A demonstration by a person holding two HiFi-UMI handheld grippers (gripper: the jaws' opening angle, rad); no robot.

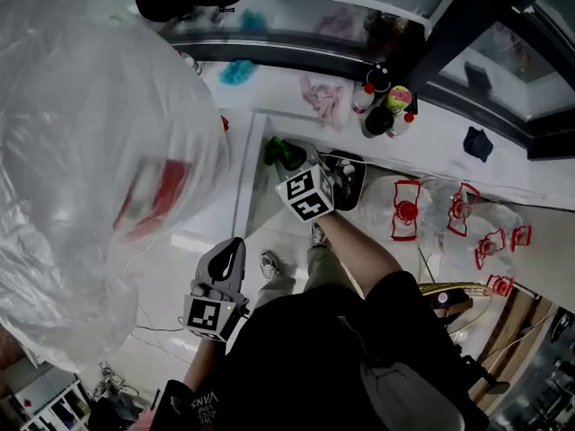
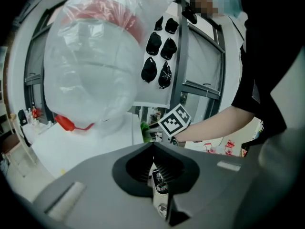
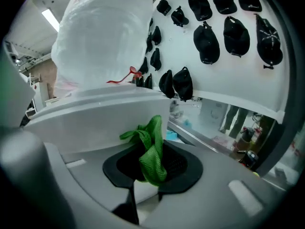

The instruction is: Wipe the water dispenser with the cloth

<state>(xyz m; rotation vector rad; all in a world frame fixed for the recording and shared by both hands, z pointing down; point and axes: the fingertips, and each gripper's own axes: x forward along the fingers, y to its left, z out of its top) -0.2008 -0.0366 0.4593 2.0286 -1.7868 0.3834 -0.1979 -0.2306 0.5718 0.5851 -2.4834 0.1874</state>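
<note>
1. A green cloth (image 3: 151, 151) is pinched between the fingers of the right gripper (image 1: 296, 162), which are pressed together on it. Part of the cloth stands bunched above the fingertips.
2. The cloth is held at the upper edge of the white water dispenser (image 3: 86, 116), at the corner nearest the person. From the head view it appears to touch that edge, though firm contact cannot be confirmed.
3. A large water bottle (image 1: 90, 151) is seated on top of the dispenser. It is wrapped in a clear plastic bag, and red parts are seen through the plastic.
4. The left gripper (image 1: 232, 250) is held lower and nearer the person's body, well apart from the cloth. It is pointed towards the side of the dispenser.
5. In the left gripper view, its fingers are seen closed against each other with nothing between them.
6. Black caps (image 3: 205, 42) are seen hanging in rows on the white wall behind the dispenser.
7. Clear empty bottles with red handles (image 1: 406, 209) are lying on the floor to the person's right.
8. A pink rag (image 1: 322, 97) and several small bottles (image 1: 382, 106) are seen on a white ledge beyond the dispenser.
</note>
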